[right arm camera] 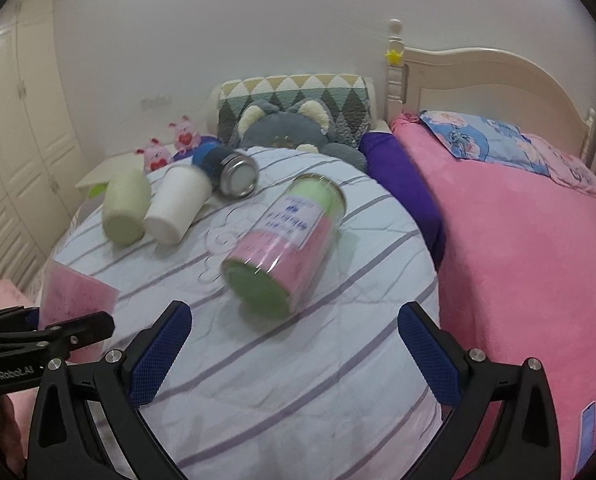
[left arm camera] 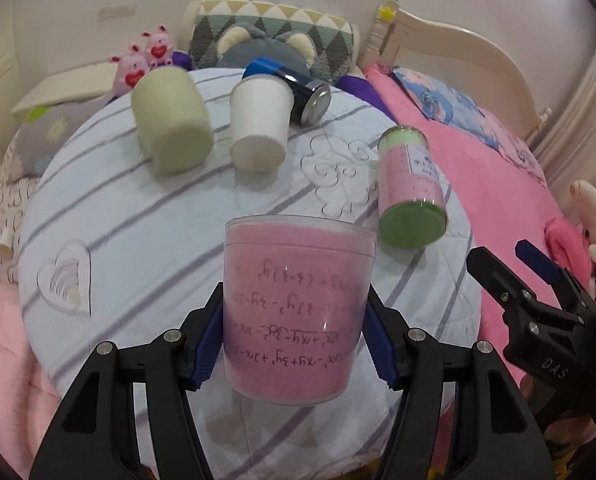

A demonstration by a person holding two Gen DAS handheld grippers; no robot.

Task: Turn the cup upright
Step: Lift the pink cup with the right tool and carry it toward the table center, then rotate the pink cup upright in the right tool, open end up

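pink cup [left arm camera: 295, 312] in left gripper [left arm camera: 293, 344], quilt edge [left arm camera: 338, 462] below

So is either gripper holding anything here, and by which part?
The left gripper grips the pink clear cup by its side wall, low on the body. The right gripper is open, holding nothing.

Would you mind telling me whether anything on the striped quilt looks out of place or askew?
Yes: four cups lie tipped on the striped quilt: the pale green cup, white cup, blue steel-bottomed cup and pink-and-green cup. The left gripper holds the pink cup.
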